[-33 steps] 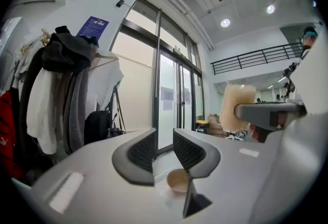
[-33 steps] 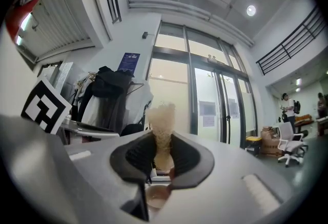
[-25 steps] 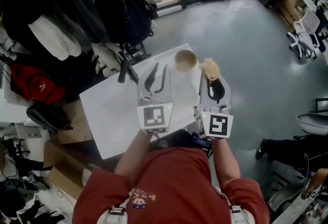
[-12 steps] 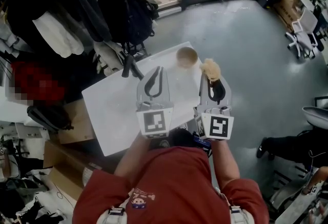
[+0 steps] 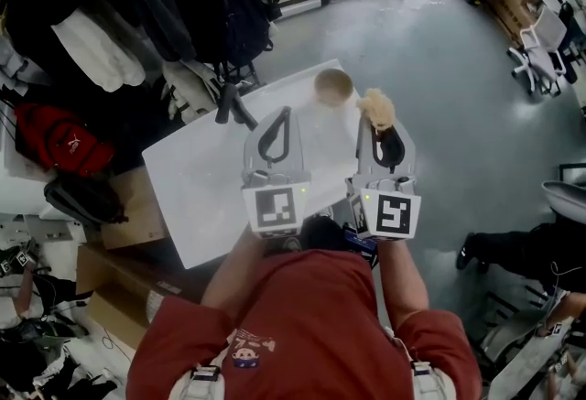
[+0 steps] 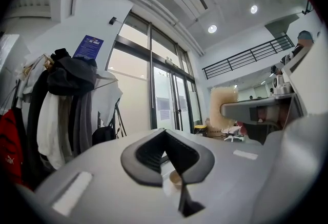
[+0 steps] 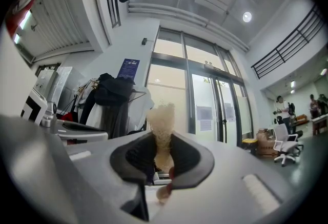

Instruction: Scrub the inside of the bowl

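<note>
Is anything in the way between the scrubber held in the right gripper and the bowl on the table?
Nothing visible does. The scrubber, clamped in the right gripper, hangs just right of the bowl in the head view, with only open space between them.

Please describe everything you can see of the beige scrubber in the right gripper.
The scrubber is a pale beige, fluffy, fibrous tuft. The right gripper is shut on its lower part; its frayed top sticks out past the jaw tips. It is held in the air beside the bowl, apart from it.
</note>
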Action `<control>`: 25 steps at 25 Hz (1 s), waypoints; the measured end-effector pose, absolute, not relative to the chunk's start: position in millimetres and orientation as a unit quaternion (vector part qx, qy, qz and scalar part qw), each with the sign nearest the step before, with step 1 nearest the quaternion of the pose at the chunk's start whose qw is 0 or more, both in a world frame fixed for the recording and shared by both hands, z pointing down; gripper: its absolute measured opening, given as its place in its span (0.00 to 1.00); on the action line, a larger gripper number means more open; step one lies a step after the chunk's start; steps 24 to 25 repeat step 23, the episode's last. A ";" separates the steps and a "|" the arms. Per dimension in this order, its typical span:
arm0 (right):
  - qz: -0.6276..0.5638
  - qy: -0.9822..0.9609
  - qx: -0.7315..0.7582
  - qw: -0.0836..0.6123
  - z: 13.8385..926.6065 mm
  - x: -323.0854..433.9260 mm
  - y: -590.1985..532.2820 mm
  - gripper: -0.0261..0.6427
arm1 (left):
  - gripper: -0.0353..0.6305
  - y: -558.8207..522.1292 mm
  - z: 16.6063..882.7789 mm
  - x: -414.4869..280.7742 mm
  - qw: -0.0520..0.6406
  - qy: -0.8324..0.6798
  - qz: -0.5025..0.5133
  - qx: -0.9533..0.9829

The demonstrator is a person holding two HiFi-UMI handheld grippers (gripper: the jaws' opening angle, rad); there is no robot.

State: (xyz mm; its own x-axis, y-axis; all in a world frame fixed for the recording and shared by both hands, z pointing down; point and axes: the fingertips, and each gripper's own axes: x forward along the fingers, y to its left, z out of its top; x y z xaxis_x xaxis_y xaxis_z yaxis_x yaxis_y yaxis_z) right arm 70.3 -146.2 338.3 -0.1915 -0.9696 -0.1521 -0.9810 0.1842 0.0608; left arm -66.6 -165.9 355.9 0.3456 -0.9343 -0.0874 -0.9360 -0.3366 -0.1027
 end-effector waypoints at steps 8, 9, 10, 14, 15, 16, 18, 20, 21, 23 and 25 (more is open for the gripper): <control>0.071 0.764 -0.641 0.038 335.9 74.5 -139.9 0.15 | 0.06 -163.0 356.8 -51.7 0.072 0.554 0.006 -0.830; 0.072 0.763 -0.641 0.037 336.7 74.6 -138.9 0.15 | 0.06 -162.5 358.5 -49.9 0.068 0.551 0.006 -0.832; 0.073 0.763 -0.641 0.035 337.1 74.0 -138.5 0.15 | 0.06 -162.5 360.1 -49.0 0.064 0.549 0.007 -0.833; 0.075 0.764 -0.640 0.033 335.6 73.7 -138.3 0.15 | 0.06 -164.4 360.0 -47.2 0.062 0.548 0.007 -0.834; 0.074 0.764 -0.640 0.033 335.3 74.8 -138.0 0.15 | 0.06 -164.4 358.5 -46.0 0.064 0.548 0.008 -0.834; 0.072 0.764 -0.641 0.033 335.2 76.0 -137.6 0.15 | 0.06 -163.8 355.8 -44.7 0.066 0.547 0.012 -0.834; 0.069 0.763 -0.642 0.032 335.1 77.5 -136.4 0.15 | 0.06 -161.6 351.3 -42.5 0.068 0.545 0.018 -0.836; 0.069 0.762 -0.643 0.031 335.1 78.2 -134.5 0.15 | 0.06 -158.9 350.7 -41.5 0.067 0.544 0.018 -0.836; 0.069 0.762 -0.643 0.030 335.0 78.2 -133.6 0.15 | 0.06 -157.8 350.8 -41.3 0.066 0.544 0.018 -0.836; 0.071 0.763 -0.642 0.030 334.5 77.8 -132.1 0.15 | 0.06 -156.3 350.9 -41.2 0.064 0.545 0.018 -0.836; 0.071 0.763 -0.642 0.030 334.5 77.8 -132.1 0.15 | 0.06 -156.3 350.9 -41.2 0.064 0.545 0.018 -0.836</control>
